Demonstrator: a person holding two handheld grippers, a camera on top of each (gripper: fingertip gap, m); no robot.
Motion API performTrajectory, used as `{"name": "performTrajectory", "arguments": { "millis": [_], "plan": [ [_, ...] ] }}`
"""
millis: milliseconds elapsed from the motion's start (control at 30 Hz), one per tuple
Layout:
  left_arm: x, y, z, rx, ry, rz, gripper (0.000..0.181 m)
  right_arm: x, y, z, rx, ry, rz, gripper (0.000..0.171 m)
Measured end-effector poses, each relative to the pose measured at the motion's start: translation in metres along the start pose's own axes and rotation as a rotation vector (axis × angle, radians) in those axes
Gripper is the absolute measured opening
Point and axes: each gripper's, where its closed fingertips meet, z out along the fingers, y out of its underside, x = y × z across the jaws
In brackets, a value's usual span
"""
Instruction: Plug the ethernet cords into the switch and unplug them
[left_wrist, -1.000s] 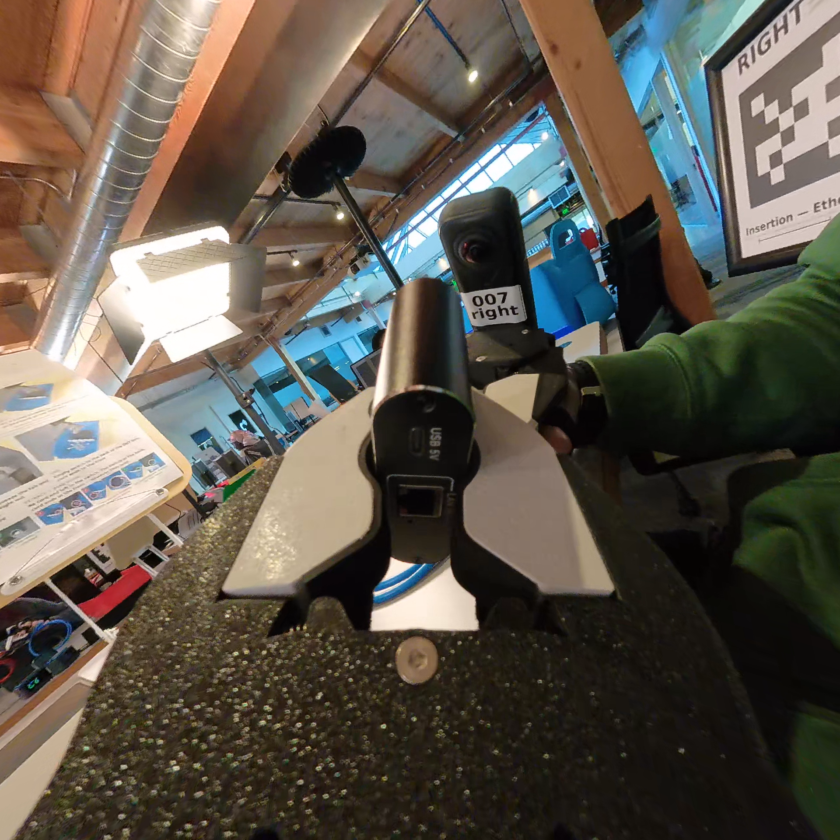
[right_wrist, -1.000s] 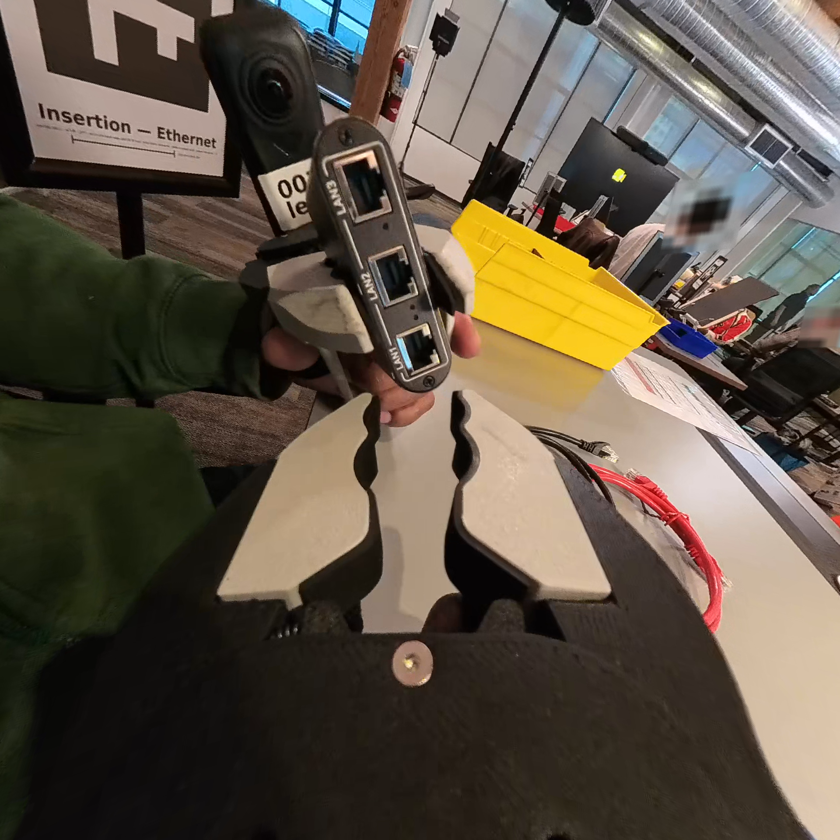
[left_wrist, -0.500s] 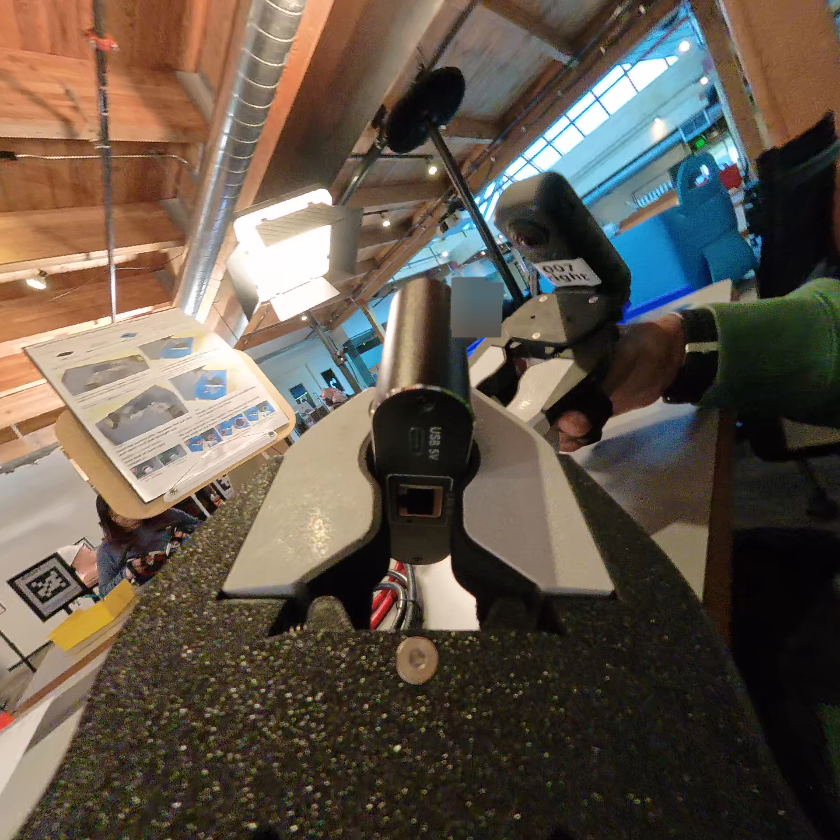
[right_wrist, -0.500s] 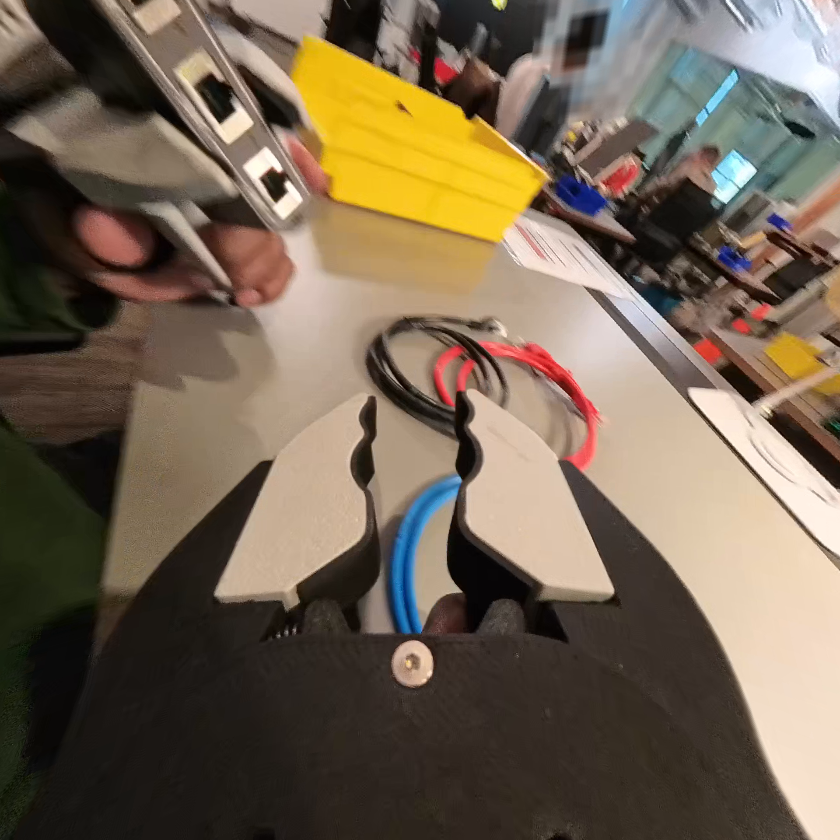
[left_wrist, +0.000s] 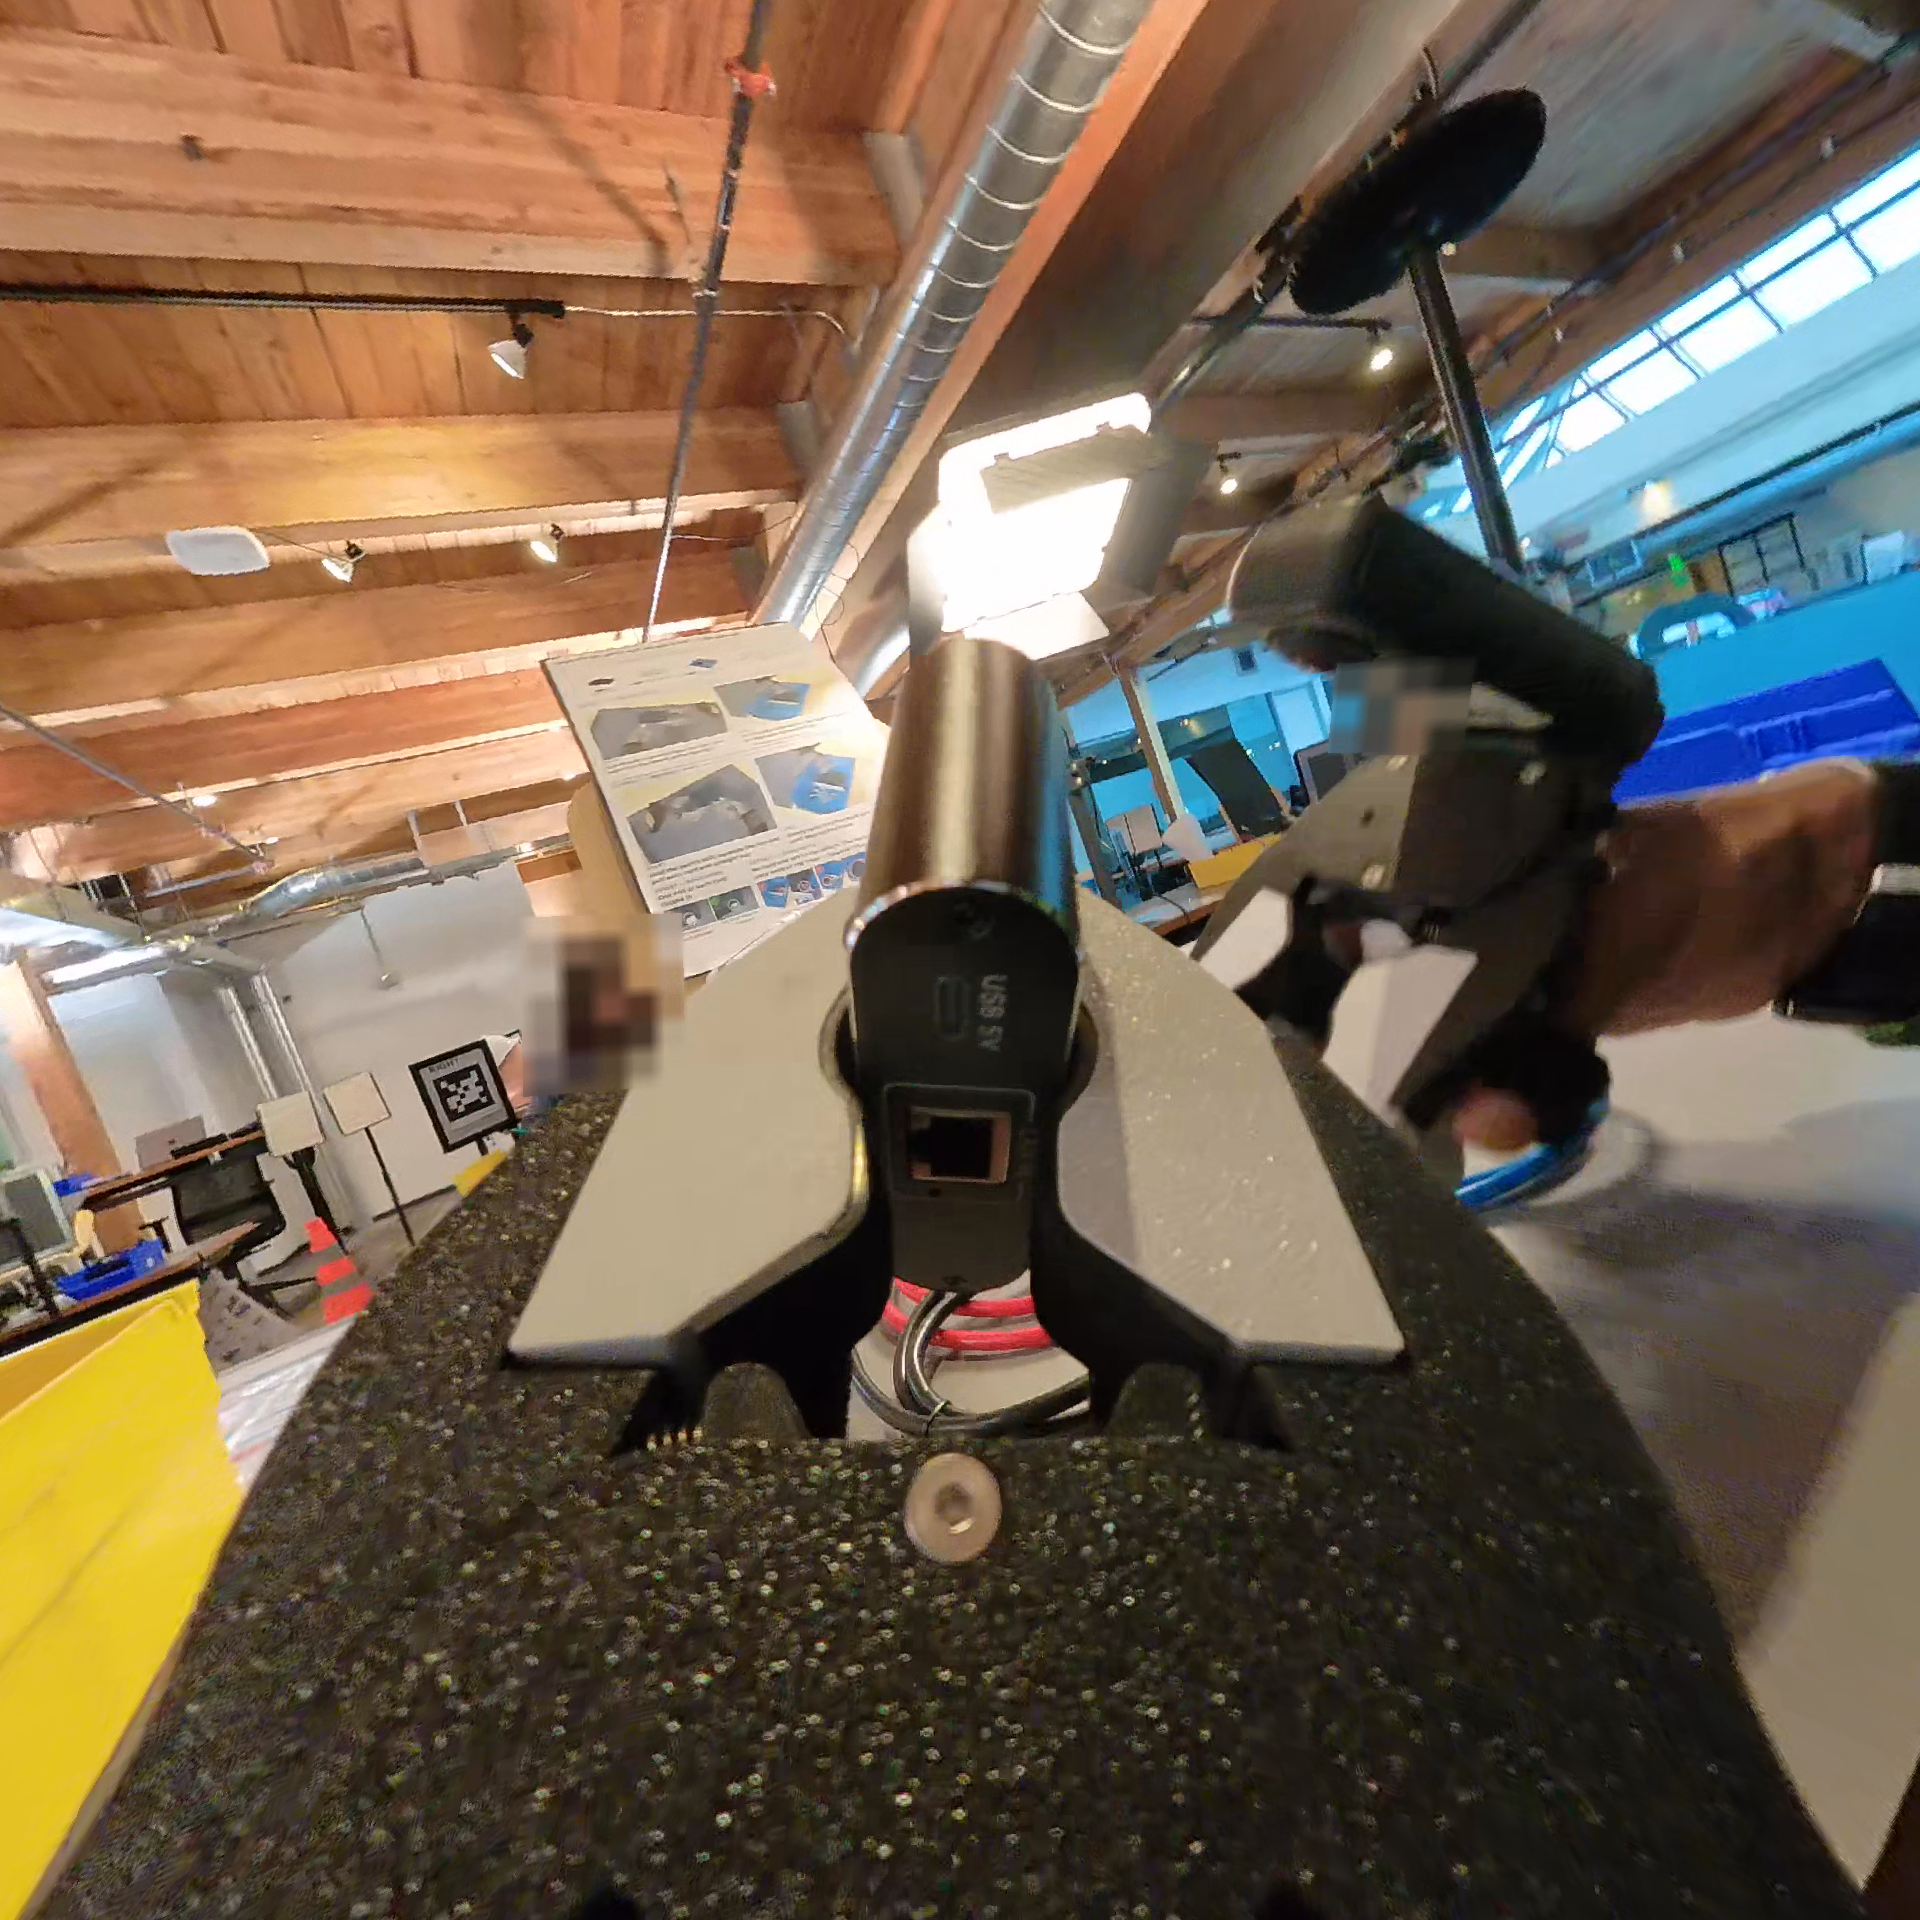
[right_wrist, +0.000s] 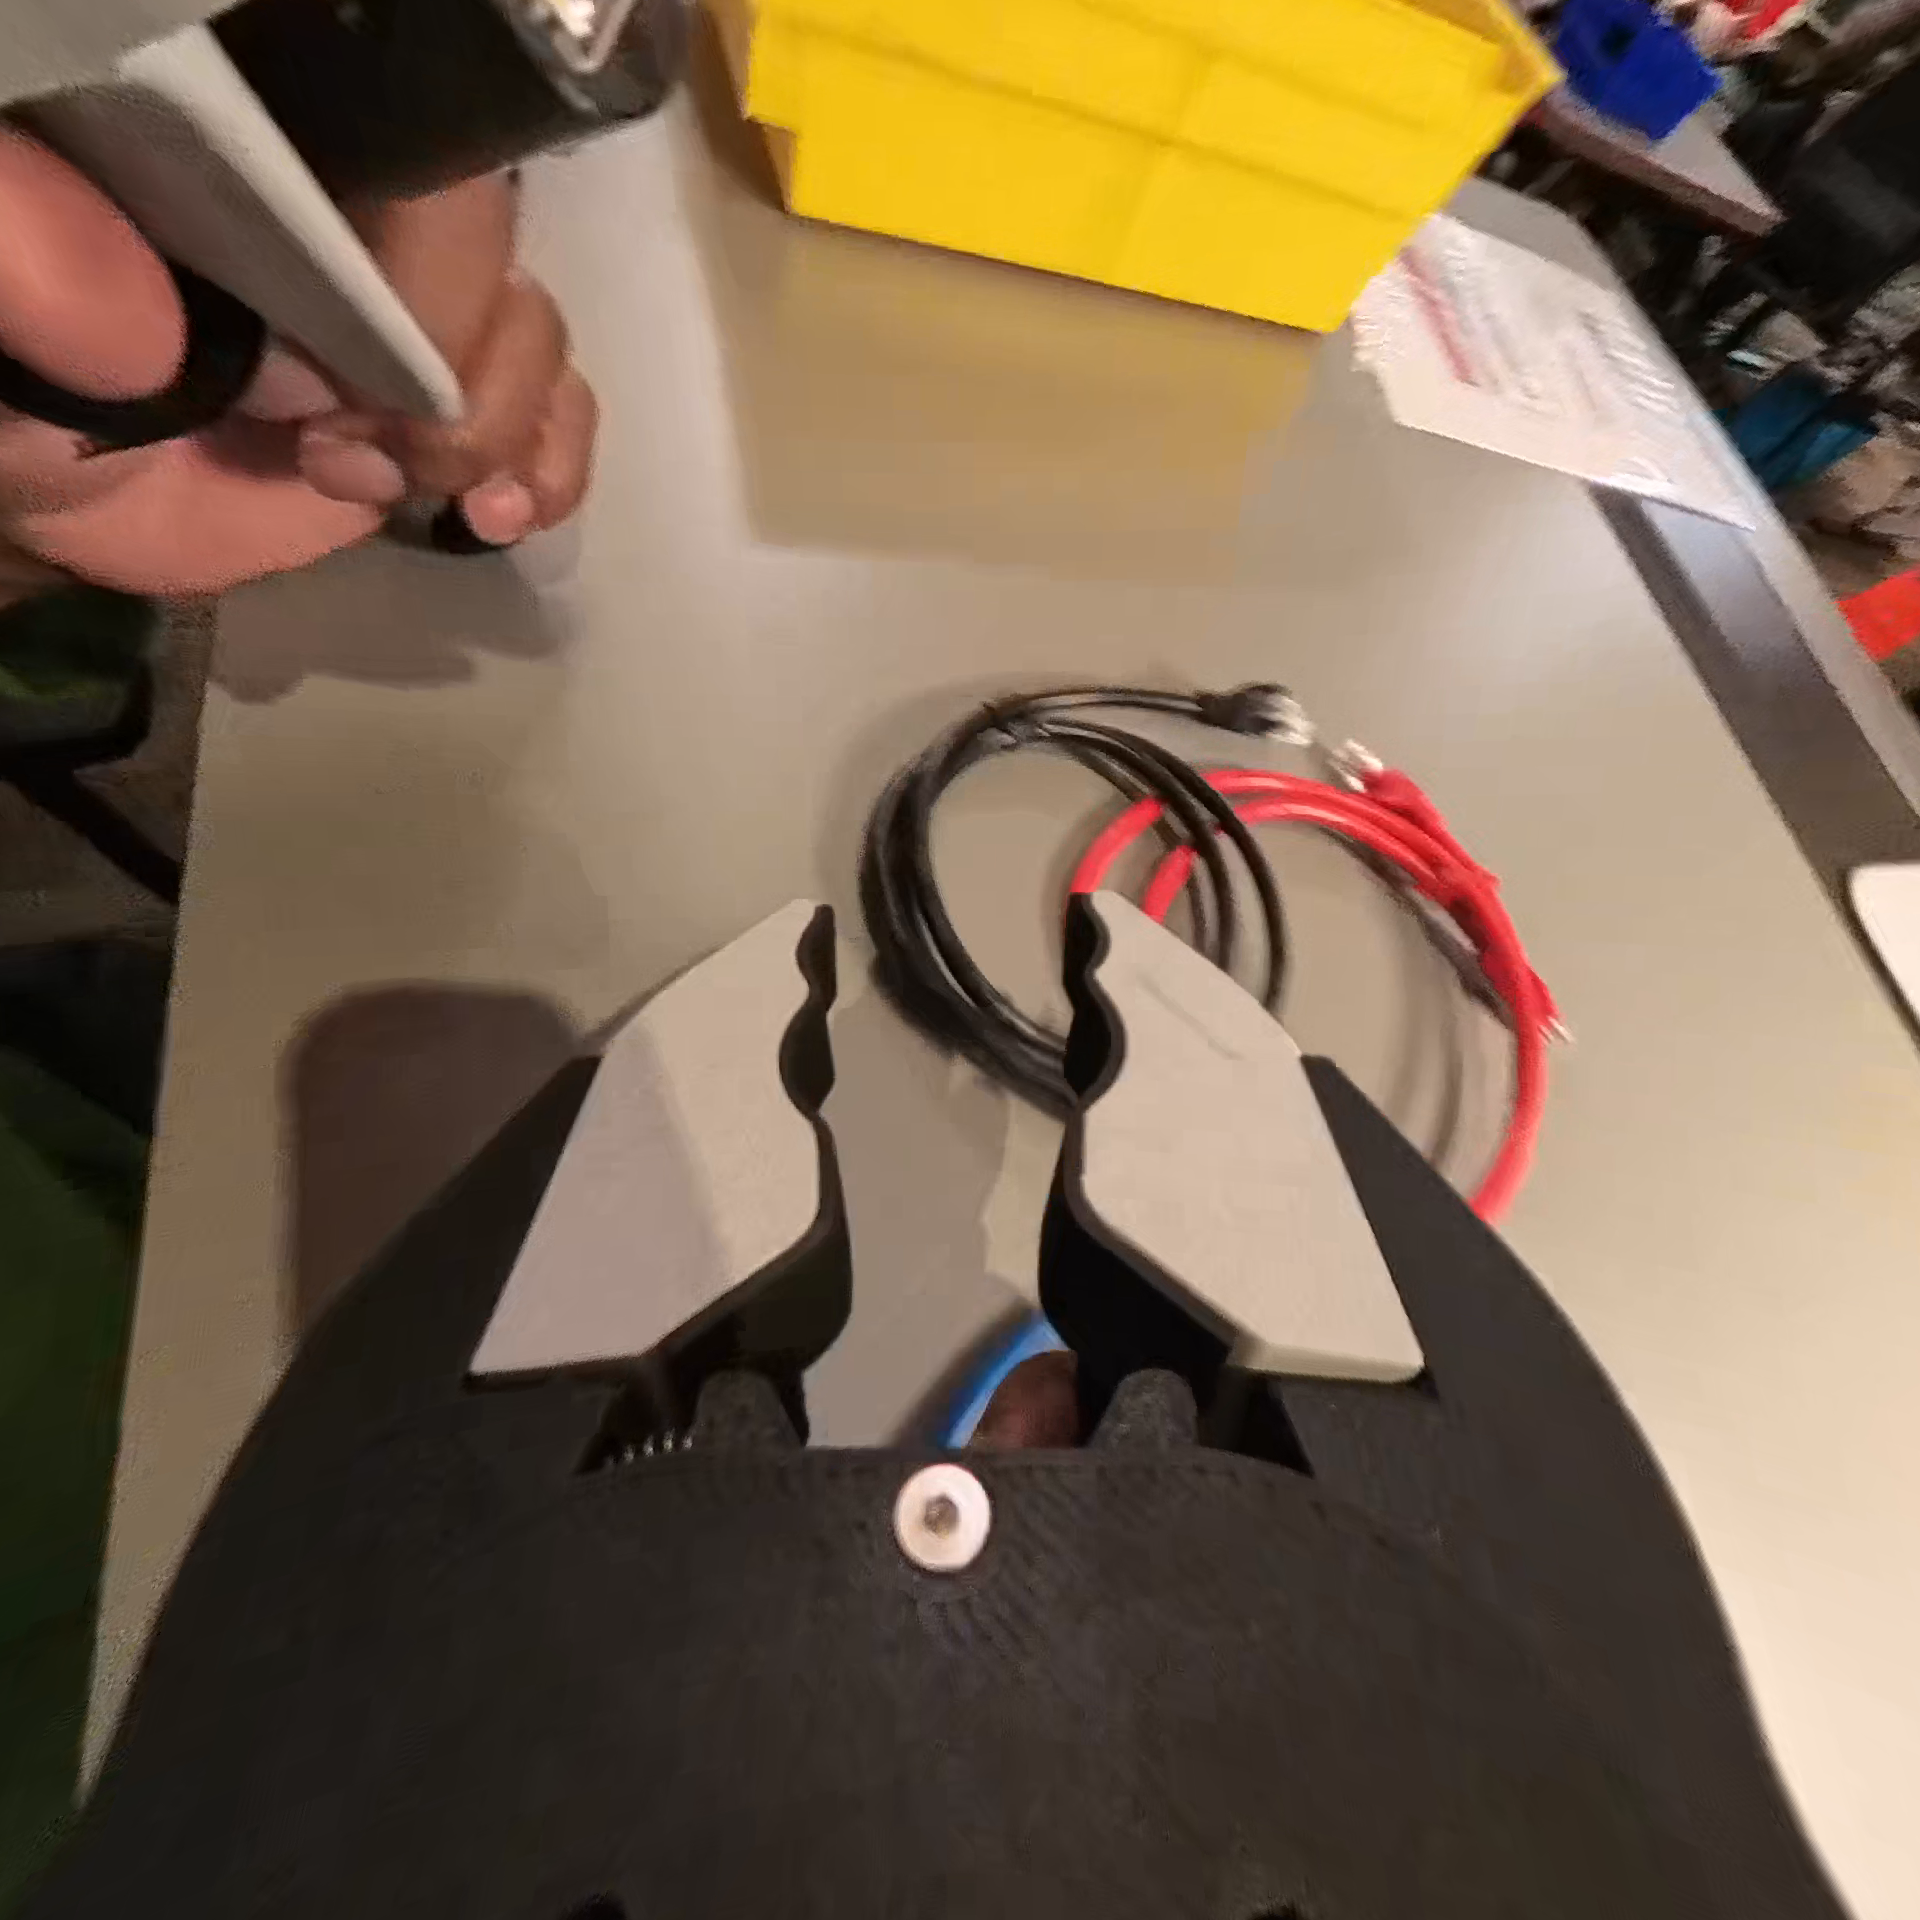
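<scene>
Pinching the switch (left_wrist: 961, 1049) upright, the left gripper (left_wrist: 961, 1101) has its jaws pressed on the switch's sides, one port facing the camera. The right gripper (right_wrist: 948, 1023) hangs over the counter (right_wrist: 644, 727), jaws spread and empty. Black cord (right_wrist: 940, 914) lies coiled just ahead between them, red cord (right_wrist: 1455, 883) to their right, blue cord (right_wrist: 987, 1382) beneath.

Switch (left_wrist: 961, 1049) end face: printed port label. Tilted instruction board (left_wrist: 727, 769), table sheet (right_wrist: 1527, 364): print illegible.
</scene>
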Motion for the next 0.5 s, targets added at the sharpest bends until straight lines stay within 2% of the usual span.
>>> {"name": "performTrajectory", "arguments": {
  "millis": [100, 200, 267, 333, 400, 500],
  "plan": [
    [-0.005, -0.003, -0.002, 0.028, -0.005, -0.043, 0.031, -0.015, -0.006, 0.032, -0.080, -0.032, 0.019, 0.038],
    [-0.007, -0.005, -0.004, 0.043, -0.004, -0.065, 0.031, -0.005, -0.002, 0.052, -0.207, 0.029, 0.182, 0.033],
    [-0.007, -0.005, -0.005, 0.045, 0.001, -0.071, 0.030, -0.012, -0.006, 0.060, -0.230, -0.028, 0.247, 0.031],
    [-0.006, -0.004, -0.004, 0.040, 0.009, -0.068, 0.031, -0.016, 0.001, 0.064, -0.293, -0.052, 0.231, 0.029],
    [-0.004, -0.003, -0.004, 0.035, 0.018, -0.062, 0.031, -0.016, 0.012, 0.064, -0.354, -0.046, 0.169, 0.020],
    [-0.002, -0.003, -0.003, 0.034, 0.029, -0.056, 0.031, -0.021, 0.022, 0.051, -0.358, -0.106, 0.098, 0.012]
  ]
}}
